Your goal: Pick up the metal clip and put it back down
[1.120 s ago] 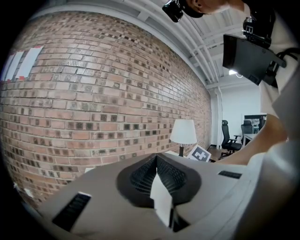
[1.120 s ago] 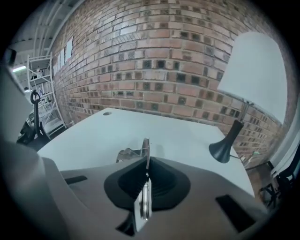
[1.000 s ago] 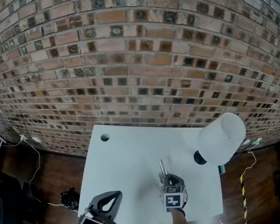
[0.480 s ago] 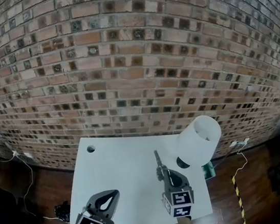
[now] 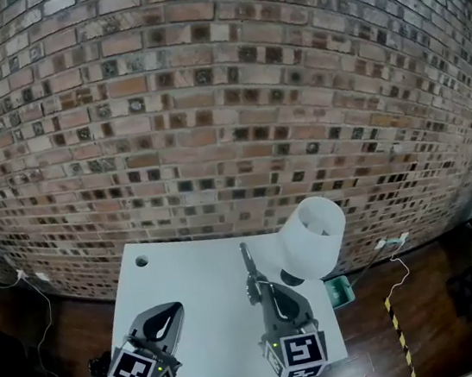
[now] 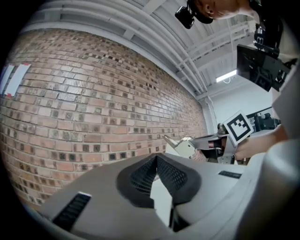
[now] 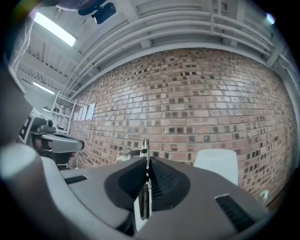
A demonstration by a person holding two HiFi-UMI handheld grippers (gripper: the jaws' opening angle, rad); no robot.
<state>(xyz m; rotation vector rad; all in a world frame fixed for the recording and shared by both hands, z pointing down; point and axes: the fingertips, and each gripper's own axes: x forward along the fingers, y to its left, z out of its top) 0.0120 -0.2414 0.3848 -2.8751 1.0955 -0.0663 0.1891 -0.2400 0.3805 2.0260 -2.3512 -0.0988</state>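
Note:
In the head view, a thin metal clip (image 5: 249, 267) sticks out forward from my right gripper (image 5: 258, 291), which is shut on it above the white table (image 5: 192, 276). The right gripper view shows the clip (image 7: 146, 149) pinched edge-on between the dark pads, its tip pointing at the brick wall. My left gripper (image 5: 168, 311) hangs over the table's near left corner, its tips together and nothing in them; its own view (image 6: 156, 157) shows the same. From the left gripper view, my right gripper (image 6: 213, 142) and the clip (image 6: 169, 140) appear at the right.
A white lamp-like cylinder (image 5: 311, 235) stands at the table's far right corner, close to the clip. A round hole (image 5: 142, 261) marks the table's far left corner. A brick wall (image 5: 224, 106) runs behind. A green box (image 5: 339, 291) and cables lie on the wooden floor.
My right gripper has risen toward the head camera with the clip still in it and looks larger. The head view has shifted, so the table sits further left. The left gripper has barely moved.

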